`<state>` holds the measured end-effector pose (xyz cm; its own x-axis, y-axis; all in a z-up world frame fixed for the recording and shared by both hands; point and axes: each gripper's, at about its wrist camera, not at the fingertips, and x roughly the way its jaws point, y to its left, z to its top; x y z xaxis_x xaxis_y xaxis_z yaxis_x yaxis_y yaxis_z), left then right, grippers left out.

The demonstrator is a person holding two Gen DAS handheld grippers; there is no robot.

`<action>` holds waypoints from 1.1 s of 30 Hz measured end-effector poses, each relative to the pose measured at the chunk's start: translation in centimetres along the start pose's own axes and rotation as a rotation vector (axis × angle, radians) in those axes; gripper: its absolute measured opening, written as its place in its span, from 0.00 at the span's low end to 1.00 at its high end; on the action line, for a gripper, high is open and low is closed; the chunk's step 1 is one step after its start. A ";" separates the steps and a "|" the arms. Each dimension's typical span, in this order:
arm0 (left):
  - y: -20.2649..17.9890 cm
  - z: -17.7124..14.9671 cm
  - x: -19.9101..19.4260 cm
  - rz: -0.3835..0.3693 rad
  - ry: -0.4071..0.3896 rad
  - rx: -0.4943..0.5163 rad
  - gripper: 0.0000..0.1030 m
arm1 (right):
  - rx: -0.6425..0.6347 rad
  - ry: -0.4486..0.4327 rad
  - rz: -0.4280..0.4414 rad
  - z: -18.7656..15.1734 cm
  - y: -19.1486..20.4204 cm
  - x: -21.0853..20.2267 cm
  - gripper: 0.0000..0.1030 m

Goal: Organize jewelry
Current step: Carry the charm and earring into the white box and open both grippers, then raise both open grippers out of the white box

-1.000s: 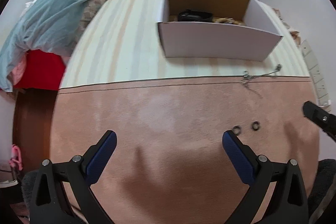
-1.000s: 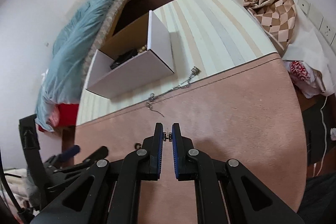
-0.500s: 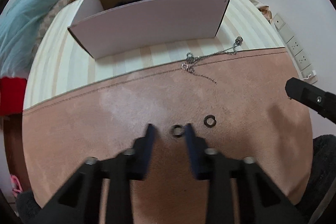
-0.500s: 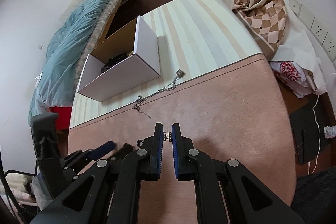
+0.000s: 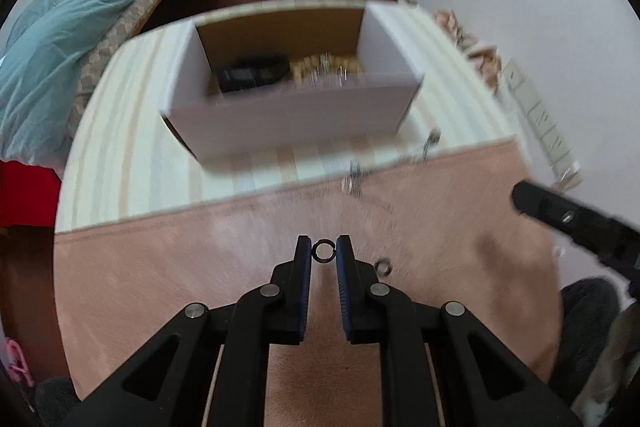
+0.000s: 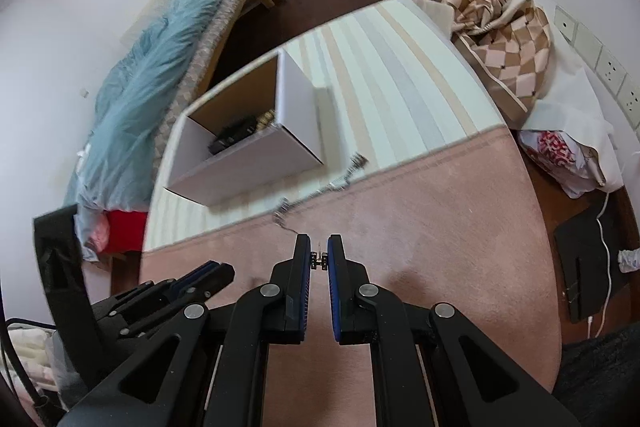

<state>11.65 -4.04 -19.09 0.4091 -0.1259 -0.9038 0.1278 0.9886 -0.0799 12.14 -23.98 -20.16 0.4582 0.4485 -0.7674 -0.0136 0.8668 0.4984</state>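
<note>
My left gripper (image 5: 323, 251) is shut on a small dark ring (image 5: 322, 251), held between its blue pads above the pink cloth. A second dark ring (image 5: 383, 267) lies on the cloth just to its right. A silver chain (image 5: 394, 163) lies across the cloth's far edge; it also shows in the right wrist view (image 6: 320, 189). The open white box (image 5: 296, 83) with a black item and beads stands beyond. My right gripper (image 6: 319, 259) is shut on a tiny metal piece (image 6: 319, 261), too small to name.
The bed's pink cloth (image 5: 200, 267) meets a striped sheet (image 5: 120, 131). A blue duvet (image 5: 60, 39) lies on a mattress at left. A checked blanket (image 6: 504, 39) and wall sockets (image 6: 600, 63) are at right. The right gripper's tip (image 5: 568, 215) enters the left view.
My left gripper moved right, closed from wide open onto one of the two rings, and lifted it. The right gripper stayed shut and rose slightly.
</note>
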 end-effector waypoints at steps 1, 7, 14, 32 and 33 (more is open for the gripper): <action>0.4 0.8 -0.8 -0.006 -0.016 -0.007 0.10 | -0.012 -0.011 0.011 0.7 0.7 -0.3 0.09; 2.5 7.1 -3.7 -0.028 -0.081 -0.036 0.10 | -0.117 -0.038 0.056 6.5 5.2 0.5 0.09; 5.6 13.9 -0.1 -0.078 -0.001 -0.092 0.10 | -0.192 0.061 0.034 13.0 8.2 6.7 0.09; 9.6 17.6 3.7 -0.052 0.101 -0.187 0.50 | -0.206 0.190 -0.067 16.7 8.5 12.3 0.34; 9.8 17.7 3.4 -0.038 0.088 -0.186 0.58 | -0.211 0.186 -0.066 16.7 8.6 12.1 0.34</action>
<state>30.29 3.76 -15.50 0.3254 -0.1634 -0.9314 -0.0312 0.9826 -0.1833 32.35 -14.79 -18.44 0.2936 0.4053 -0.8658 -0.1828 0.9128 0.3653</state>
